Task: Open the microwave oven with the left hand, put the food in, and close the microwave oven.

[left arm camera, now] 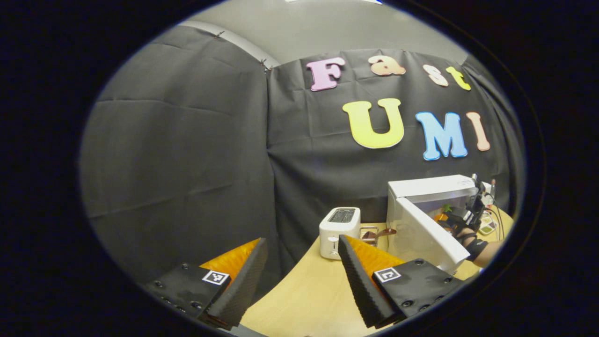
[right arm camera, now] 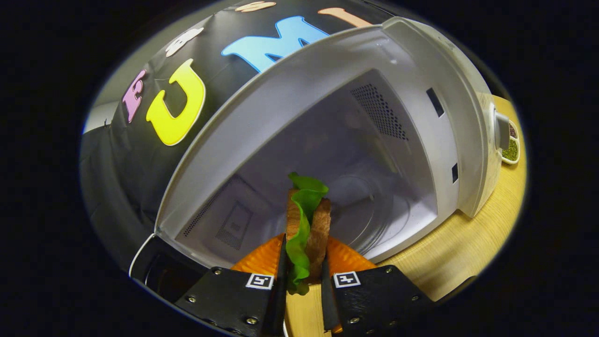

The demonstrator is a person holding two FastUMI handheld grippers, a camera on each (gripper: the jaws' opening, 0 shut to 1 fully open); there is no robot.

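The white microwave (right arm camera: 458, 107) stands with its door (right arm camera: 149, 262) swung open to the left, baring the empty cavity and its glass turntable (right arm camera: 369, 210). My right gripper (right arm camera: 305, 243) is shut on a sandwich (right arm camera: 318, 224) of brown bread and green lettuce, held on edge at the cavity's mouth, just above the front sill. In the left gripper view, my left gripper (left arm camera: 299, 271) hangs open and empty over the table's left end, well away from the microwave (left arm camera: 430, 187) and its open door (left arm camera: 428, 236). There the right gripper (left arm camera: 461, 217) and the hand holding it reach into the opening.
A white toaster (left arm camera: 339, 231) stands on the wooden table (left arm camera: 304, 290) left of the microwave, with a small metal rack and a brown utensil (left arm camera: 376, 234) between them. A small dish of green bits (right arm camera: 510, 150) lies right of the microwave. Black cloth walls close the back and left.
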